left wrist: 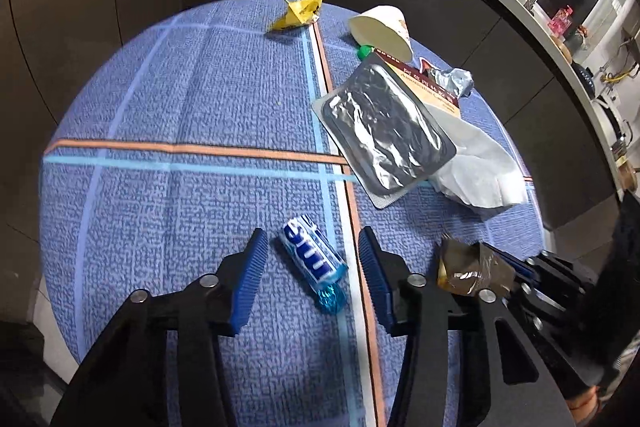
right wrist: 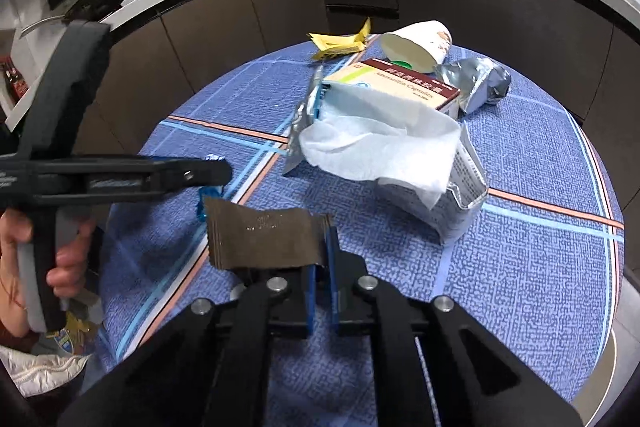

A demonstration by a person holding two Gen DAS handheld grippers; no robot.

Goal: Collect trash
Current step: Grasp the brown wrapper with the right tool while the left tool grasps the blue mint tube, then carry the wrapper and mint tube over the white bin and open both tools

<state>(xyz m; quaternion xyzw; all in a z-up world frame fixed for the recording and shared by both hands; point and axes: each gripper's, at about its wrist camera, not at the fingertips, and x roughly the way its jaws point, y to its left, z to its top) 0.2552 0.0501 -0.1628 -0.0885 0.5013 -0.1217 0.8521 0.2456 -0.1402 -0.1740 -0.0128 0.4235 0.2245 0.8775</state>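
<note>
While the left claw hangs spread around a blue candy roll on the desk, the right claw pinches a brown wrapper.

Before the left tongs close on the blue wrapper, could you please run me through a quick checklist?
1. Blue wrapper between the left tongs: ok.
2. Pads touching it: not ok, gaps on both sides.
3. Wrapper lying free of other trash: ok.
4. Right tongs shut on the brown wrapper: ok.
5. Right tongs clear of the left: ok, alongside and apart.
6. Bin for the trash: cannot tell.
</note>
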